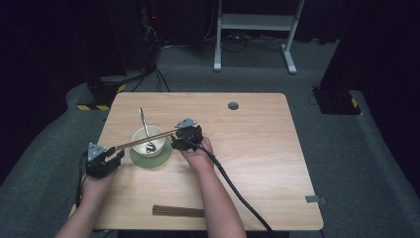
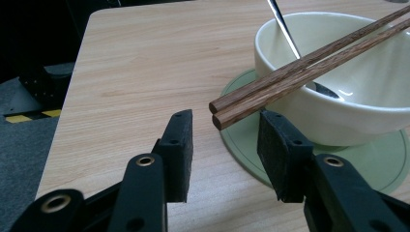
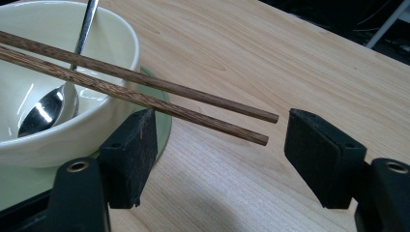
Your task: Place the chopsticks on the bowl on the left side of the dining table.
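Resting across the rim of the cream bowl point(image 1: 148, 141), the 2 wooden chopsticks point(image 1: 146, 140) span from 8 o'clock to 2 o'clock, over the spoon point(image 1: 144, 130) standing inside. The bowl sits on a green saucer point(image 1: 163, 159) left of the table's point(image 1: 257, 148) middle. The left gripper point(image 2: 223, 145) has its jaws apart, bracketing the thick ends without pressing. The right gripper point(image 3: 220, 154) also stands open just below the thin tips. Judging by this, the next move should square both sticks together, closing evenly so neither rolls off the rim.
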Action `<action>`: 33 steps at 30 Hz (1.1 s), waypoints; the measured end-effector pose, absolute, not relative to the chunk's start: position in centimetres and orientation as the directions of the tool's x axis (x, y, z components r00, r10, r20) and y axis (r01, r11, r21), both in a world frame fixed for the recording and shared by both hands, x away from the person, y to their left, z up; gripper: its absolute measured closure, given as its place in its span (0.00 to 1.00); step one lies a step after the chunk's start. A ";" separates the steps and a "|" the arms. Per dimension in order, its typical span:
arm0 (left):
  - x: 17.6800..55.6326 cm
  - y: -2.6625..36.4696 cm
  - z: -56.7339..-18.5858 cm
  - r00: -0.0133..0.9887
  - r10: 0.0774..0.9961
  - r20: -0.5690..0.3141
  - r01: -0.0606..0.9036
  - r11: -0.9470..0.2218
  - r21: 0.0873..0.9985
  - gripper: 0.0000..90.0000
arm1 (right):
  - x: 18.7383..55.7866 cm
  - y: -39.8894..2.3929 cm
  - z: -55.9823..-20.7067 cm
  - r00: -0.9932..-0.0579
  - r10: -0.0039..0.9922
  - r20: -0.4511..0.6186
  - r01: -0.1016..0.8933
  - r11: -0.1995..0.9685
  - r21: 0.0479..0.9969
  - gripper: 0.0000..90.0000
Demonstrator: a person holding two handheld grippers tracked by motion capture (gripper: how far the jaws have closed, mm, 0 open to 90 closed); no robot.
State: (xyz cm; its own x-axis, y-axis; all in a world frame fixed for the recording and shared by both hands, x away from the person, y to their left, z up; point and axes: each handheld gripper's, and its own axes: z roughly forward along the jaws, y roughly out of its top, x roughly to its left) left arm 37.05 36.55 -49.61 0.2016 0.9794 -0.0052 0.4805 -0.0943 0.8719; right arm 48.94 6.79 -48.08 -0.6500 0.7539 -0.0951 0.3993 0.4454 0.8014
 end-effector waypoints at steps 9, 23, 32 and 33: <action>37.1 36.6 -49.7 0.215 0.977 -0.017 0.483 -0.091 0.871 0.66 | 49.2 6.6 -48.0 -0.684 0.723 -0.096 0.386 0.469 0.794 0.35; 37.2 36.7 -49.8 0.234 0.971 -0.048 0.482 -0.073 0.873 0.65 | 47.7 6.0 -47.8 -0.688 0.717 -0.111 0.388 0.493 0.778 0.43; 36.9 37.1 -49.5 0.193 0.980 -0.043 0.454 -0.051 0.890 0.63 | 46.2 5.3 -47.7 -0.680 0.725 -0.112 0.382 0.480 0.790 0.52; 36.9 37.1 -49.5 0.188 0.981 -0.043 0.454 -0.049 0.889 0.63 | 46.1 5.3 -47.7 -0.676 0.727 -0.118 0.381 0.483 0.789 0.52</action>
State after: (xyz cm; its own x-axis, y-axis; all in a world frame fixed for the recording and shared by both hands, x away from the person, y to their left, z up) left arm 36.90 37.13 -49.47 0.1885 0.9812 -0.0425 0.4545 -0.0488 0.8894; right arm 46.15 5.27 -47.73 -0.6760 0.7273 -0.1183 0.3812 0.4826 0.7885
